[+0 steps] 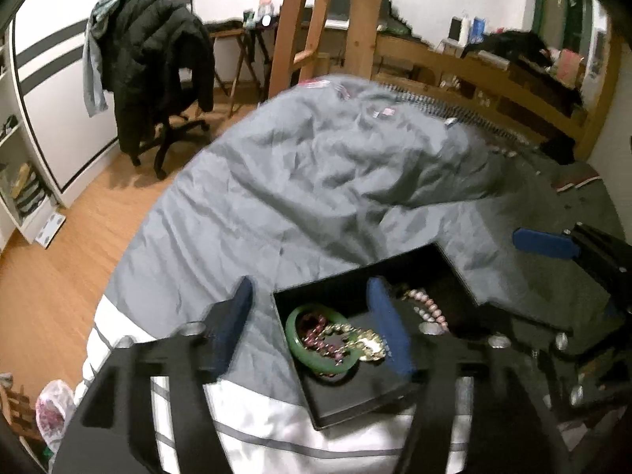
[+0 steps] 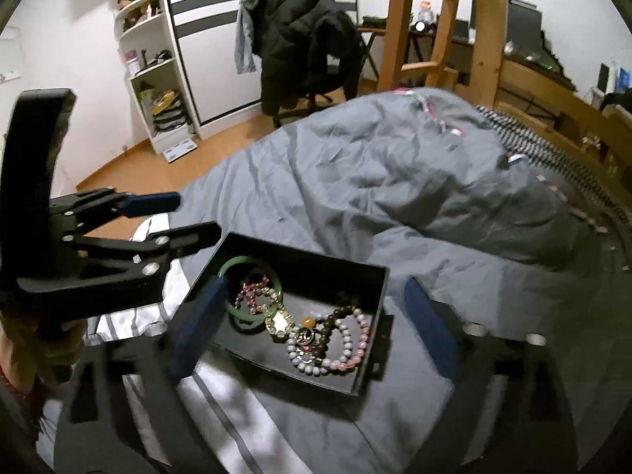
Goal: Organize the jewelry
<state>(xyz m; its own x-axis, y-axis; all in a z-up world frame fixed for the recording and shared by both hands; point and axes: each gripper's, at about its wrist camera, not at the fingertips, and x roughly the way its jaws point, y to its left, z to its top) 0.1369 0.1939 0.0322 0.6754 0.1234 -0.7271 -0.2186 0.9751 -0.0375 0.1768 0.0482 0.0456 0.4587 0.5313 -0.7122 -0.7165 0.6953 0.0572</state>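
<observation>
A black open box (image 2: 367,268) lies on the grey duvet and holds jewelry: a green bangle (image 2: 237,318), a purple bead bracelet (image 2: 252,292), a pink bead bracelet (image 2: 347,359), a brown bead bracelet (image 2: 335,318) and a gold piece (image 2: 278,322). In the left wrist view the box (image 1: 355,403) shows the green bangle (image 1: 294,335) and pink beads (image 1: 428,308). My left gripper (image 1: 316,324) is open and empty above the box's left edge; it also shows at left in the right wrist view (image 2: 185,217). My right gripper (image 2: 316,328) is open and empty, hovering above the box.
The bed's grey duvet (image 2: 395,181) is rumpled, with a white striped part (image 1: 256,426) near me. A chair with a black jacket (image 2: 300,43) stands on the wooden floor beyond. A wooden ladder and bed frame (image 2: 482,39) rise at the back right. White shelves (image 2: 154,59) stand at the left.
</observation>
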